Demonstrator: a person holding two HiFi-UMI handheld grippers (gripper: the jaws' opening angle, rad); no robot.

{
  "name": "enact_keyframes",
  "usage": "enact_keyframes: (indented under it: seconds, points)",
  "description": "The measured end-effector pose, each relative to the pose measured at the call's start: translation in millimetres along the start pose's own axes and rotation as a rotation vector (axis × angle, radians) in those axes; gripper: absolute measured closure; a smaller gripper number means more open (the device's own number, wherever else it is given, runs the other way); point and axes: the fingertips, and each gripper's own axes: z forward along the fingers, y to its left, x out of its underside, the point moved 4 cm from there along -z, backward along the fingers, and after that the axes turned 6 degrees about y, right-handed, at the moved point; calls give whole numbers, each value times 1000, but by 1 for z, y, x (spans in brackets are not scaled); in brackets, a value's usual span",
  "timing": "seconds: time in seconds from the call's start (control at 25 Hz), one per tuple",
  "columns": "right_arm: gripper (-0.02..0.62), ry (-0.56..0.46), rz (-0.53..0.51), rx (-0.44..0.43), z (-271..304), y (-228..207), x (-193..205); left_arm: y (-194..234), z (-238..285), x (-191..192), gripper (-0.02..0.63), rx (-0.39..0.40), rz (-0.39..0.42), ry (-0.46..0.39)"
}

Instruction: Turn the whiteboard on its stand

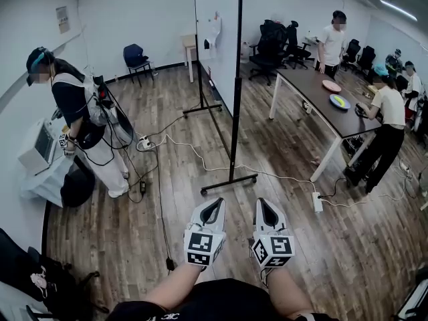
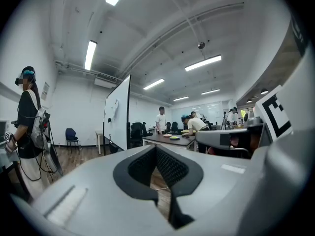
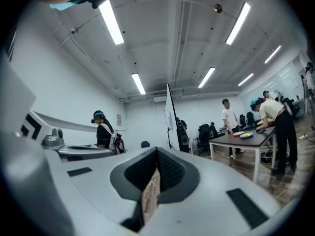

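The whiteboard (image 1: pixel 217 39) stands upright on its black stand (image 1: pixel 229 179) out on the wooden floor, ahead of the person and well apart from both grippers; its near edge points roughly toward the head camera. Nothing touches it, so I judge the task not yet begun: the approach, the hold on the frame and the turn itself are all left to do. A white cable (image 1: pixel 200 160) runs across the floor past the stand's near foot; it may need minding when the feet swing round. To the right of the board is a dark table (image 1: pixel 304 85) with plates on it and people beside it; to the left a person in a headset (image 1: pixel 77 109) stands near the wall.

The left gripper (image 1: pixel 212 207) and the right gripper (image 1: pixel 267 207) hang low and side by side before the person's body, over bare floor; each has its jaws brought together with nothing between them.

Only the head view shows the stand's feet, the cable and how far the grippers are from the board. The left gripper view catches the whiteboard (image 2: pixel 117 116) at a slant, with some of its white face showing; the right gripper view sees the whiteboard (image 3: pixel 170 117) nearly edge-on, as a thin sliver. Both gripper views show the ceiling lights and the closed pads up close — the head view shows neither.
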Motion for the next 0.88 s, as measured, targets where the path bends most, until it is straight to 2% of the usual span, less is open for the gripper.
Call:
enact_keyframes:
  seconds: [0.36,0.6,0.88]
  points:
    - [588,24,-44,8,7,33,11,26,-13,8,597,28,12,-2]
    - [589,13,-42,13,22,28,11,34,-2,15,597,40,16,4]
    - [588,-12,-44,-11,71,5,9,54,42,9,597,23,32,-5]
